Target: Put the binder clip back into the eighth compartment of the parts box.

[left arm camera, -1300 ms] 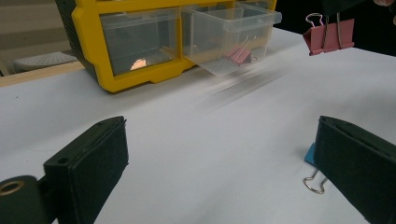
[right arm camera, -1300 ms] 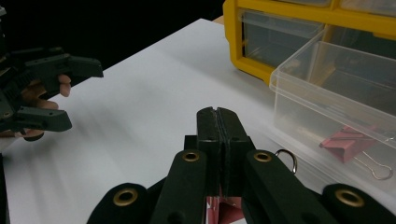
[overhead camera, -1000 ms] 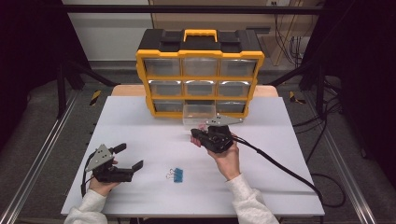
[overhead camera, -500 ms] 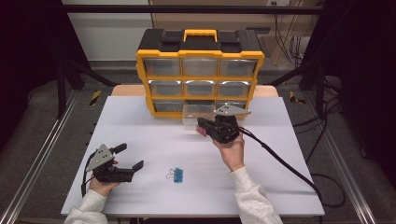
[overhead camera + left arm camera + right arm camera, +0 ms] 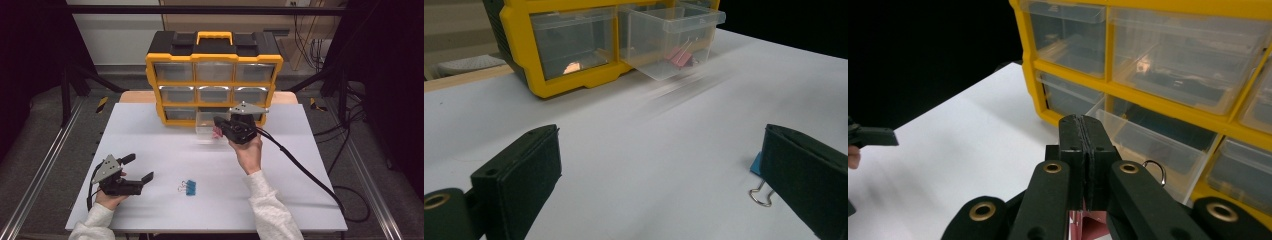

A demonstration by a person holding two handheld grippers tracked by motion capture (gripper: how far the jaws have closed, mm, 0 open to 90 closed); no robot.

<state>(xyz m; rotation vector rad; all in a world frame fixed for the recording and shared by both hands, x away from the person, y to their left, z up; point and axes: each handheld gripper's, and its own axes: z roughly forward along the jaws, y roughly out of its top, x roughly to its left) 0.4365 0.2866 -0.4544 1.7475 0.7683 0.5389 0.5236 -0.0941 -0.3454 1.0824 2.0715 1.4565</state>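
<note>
A yellow organizer (image 5: 214,60) with clear drawers stands at the back of the white table (image 5: 300,165). Its bottom middle drawer (image 5: 207,124) is pulled out. My right gripper (image 5: 220,125) hovers at that drawer's front right corner, shut on a pink binder clip (image 5: 217,133). In the right gripper view the jaws (image 5: 1083,125) are pressed together, with the clip's wire loop (image 5: 1156,169) beside them. A pink clip (image 5: 678,55) shows through the drawer wall (image 5: 659,35) in the left gripper view. My left gripper (image 5: 138,167) rests open at the front left. A blue binder clip (image 5: 189,187) lies to its right.
The organizer's other drawers (image 5: 214,94) are pushed in. The right gripper's cable (image 5: 300,167) trails across the right side of the table. In the left gripper view the blue clip (image 5: 758,176) lies partly behind my right-hand jaw. Metal rails (image 5: 45,165) flank the table.
My right gripper has risen and moved back toward the open drawer, carrying the pink clip. The left gripper and the blue clip have stayed put.
</note>
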